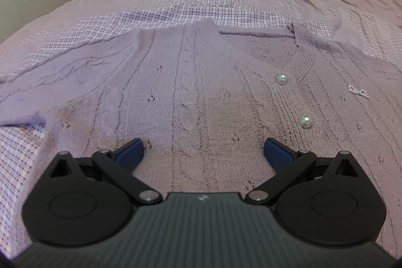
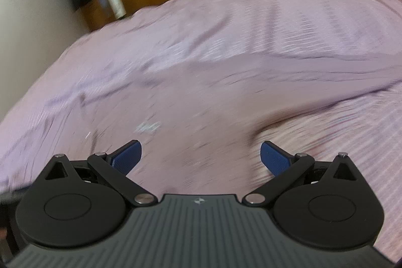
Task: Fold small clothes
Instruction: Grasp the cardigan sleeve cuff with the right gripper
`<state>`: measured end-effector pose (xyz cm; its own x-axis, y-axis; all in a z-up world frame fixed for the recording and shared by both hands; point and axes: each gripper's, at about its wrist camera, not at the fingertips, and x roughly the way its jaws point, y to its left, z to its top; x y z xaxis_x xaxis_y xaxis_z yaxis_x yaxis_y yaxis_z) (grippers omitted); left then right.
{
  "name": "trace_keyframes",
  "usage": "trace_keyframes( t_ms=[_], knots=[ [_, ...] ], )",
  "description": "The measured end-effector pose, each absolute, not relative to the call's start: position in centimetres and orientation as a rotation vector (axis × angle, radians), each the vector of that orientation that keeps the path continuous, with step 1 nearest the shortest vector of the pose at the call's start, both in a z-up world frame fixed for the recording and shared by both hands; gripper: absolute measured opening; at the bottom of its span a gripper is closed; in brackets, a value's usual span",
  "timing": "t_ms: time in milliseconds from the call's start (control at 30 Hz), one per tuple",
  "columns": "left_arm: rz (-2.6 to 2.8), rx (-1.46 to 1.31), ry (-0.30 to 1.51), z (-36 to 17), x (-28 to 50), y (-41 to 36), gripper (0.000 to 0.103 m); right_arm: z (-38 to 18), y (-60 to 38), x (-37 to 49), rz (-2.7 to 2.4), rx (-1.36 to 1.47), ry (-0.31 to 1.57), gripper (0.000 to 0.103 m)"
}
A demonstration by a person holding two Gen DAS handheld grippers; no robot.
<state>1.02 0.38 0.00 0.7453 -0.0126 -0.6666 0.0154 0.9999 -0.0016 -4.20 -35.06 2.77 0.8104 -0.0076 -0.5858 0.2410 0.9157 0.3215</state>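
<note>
Checked bedspread under a flat lilac cardigan, pearl buttons at 2 o'clock; left gripper and right gripper both gape empty, right view blurred, risk of pinching bedspread with knit.

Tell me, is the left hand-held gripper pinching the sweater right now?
No, the left hand-held gripper is wide open over the lilac sweater, gripping nothing.

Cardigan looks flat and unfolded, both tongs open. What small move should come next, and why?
Probably lower the left tongs onto the cardigan edge and close: they hang open above the knit, holding nothing. The right tongs view is too blurred to judge.
</note>
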Motion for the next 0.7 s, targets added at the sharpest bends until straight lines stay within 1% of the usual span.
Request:
trace_keyframes(
  t_ms=[167, 367, 633, 700],
  knots=[
    [-0.017, 0.003, 0.724, -0.1, 1.0, 0.4, 0.103, 2.2, -41.5, -4.1, -0.277, 0.487, 0.577, 0.103],
    [-0.017, 0.027, 0.704, -0.3, 0.7, 0.1, 0.103, -0.5, -49.0, -4.0, -0.436, 0.587, 0.540, 0.103],
    [-0.018, 0.031, 0.689, -0.4, 0.7, 0.1, 0.103, -3.4, -55.8, -2.0, -0.513, 0.642, 0.476, 0.103],
    [-0.017, 0.031, 0.687, -0.4, 0.7, 0.1, 0.103, -3.9, -57.3, -1.6, -0.533, 0.678, 0.452, 0.101]
  ],
)
